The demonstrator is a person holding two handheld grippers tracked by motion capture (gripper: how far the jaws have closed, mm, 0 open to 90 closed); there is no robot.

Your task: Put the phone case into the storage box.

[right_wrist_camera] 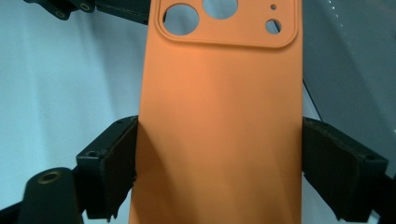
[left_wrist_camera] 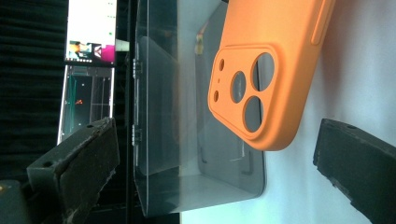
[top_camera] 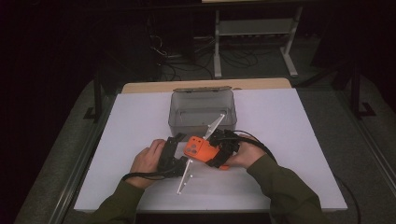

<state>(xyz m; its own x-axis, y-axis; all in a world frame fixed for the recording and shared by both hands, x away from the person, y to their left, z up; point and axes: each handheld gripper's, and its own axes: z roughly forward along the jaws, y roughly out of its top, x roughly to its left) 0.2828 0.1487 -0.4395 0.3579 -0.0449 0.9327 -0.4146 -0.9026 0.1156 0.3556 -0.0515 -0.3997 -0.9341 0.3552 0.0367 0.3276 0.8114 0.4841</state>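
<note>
An orange phone case (top_camera: 197,148) with three camera holes hangs just above the white table, in front of a clear plastic box (top_camera: 177,116). My right gripper (top_camera: 210,150) is shut on it: in the right gripper view the two pads (right_wrist_camera: 123,158) press on the long edges of the phone case (right_wrist_camera: 219,107). My left gripper (top_camera: 176,139) stands open at the left of the case. In the left gripper view its jaws are wide apart, and the camera end of the phone case (left_wrist_camera: 271,70) lies ahead between them, untouched. The box (left_wrist_camera: 187,163) is behind it.
The white table top (top_camera: 289,140) spreads to both sides and in front of the box. Black cables trail from both grippers over it. A metal rack (top_camera: 254,32) and loose cables stand on the floor beyond the table. A lit screen (left_wrist_camera: 91,28) is off to one side.
</note>
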